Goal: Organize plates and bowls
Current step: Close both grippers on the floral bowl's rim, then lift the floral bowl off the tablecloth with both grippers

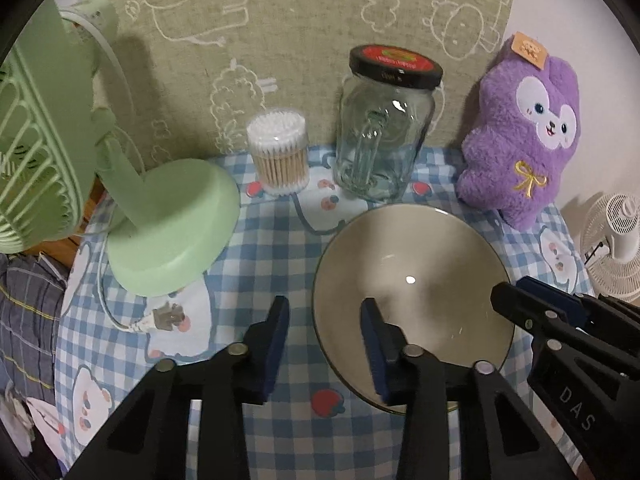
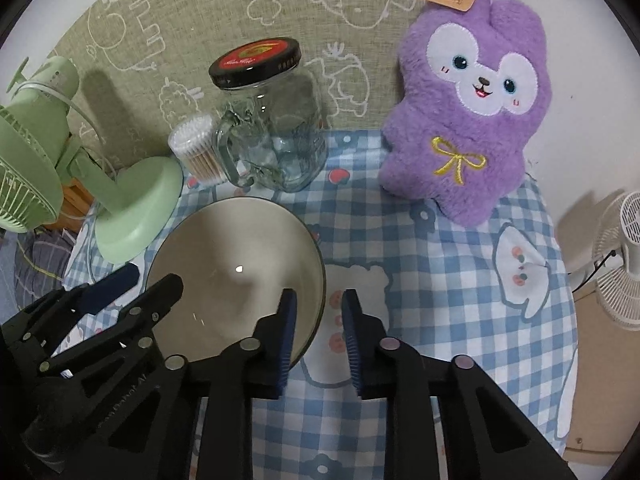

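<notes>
Two grippers straddle opposite bowl (image 1: 412, 300) rims — left gripper (image 1: 326, 344) and right gripper (image 2: 318, 340) agape, empty — next we close both, then lift.

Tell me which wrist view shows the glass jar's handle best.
The right wrist view: the glass jar is seen at an angle, so its handle stands out in profile on the jar's left. In the left wrist view the jar faces the camera and the handle overlaps the clear body, harder to read.
</notes>
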A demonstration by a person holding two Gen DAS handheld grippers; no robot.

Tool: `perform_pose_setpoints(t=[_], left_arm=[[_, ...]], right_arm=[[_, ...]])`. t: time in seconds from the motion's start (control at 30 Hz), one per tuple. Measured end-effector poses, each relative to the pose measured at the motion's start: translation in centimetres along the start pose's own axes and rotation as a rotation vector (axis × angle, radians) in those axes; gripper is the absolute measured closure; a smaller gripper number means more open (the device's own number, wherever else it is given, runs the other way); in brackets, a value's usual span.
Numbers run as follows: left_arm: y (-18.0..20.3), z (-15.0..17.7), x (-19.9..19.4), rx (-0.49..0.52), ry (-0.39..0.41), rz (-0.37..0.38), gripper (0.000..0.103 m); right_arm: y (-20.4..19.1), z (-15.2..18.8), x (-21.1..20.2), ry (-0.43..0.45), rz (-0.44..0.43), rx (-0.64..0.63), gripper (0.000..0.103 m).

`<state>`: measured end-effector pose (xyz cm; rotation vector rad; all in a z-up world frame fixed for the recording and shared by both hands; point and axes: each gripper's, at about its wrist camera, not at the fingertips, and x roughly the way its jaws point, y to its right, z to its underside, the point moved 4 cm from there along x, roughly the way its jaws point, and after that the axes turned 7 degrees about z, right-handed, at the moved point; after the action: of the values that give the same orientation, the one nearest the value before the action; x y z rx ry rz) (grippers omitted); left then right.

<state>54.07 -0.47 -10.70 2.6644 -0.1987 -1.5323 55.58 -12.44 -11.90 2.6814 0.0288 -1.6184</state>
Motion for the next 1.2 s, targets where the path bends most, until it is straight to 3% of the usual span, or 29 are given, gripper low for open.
perform_pose_setpoints(t=[0.1, 0.33, 0.47, 0.83, 1.2], left_arm=[[0.2, 0.1, 0.3, 0.012, -0.006, -0.005, 0.078], [0.6, 0.2, 0.7, 0.044, -0.021, -0.032, 0.084], [-0.1, 0.1, 1.5, 0.019, -0.034, -0.02, 0.093], [0.2, 0.5, 1.2, 0.025, -0.058, -0.012, 0.094], [1.1, 1.5, -2.3, 0.036, -0.027, -0.012, 0.094]], right_arm=[[-0.3, -0.1, 0.1, 0.001, -0.002, -0.009, 0.086], [-0.3, -0.1, 0.9, -0.002, 0.008, -0.01, 0.088], [-0.2, -0.1, 1.8, -0.017, -0.001, 0.002, 0.089], [-0.4, 0.3, 1.8, -0.045, 0.023, 0.017, 0.093], [-0.3, 1.7, -2.0, -0.024, 0.033, 0.011, 0.093]])
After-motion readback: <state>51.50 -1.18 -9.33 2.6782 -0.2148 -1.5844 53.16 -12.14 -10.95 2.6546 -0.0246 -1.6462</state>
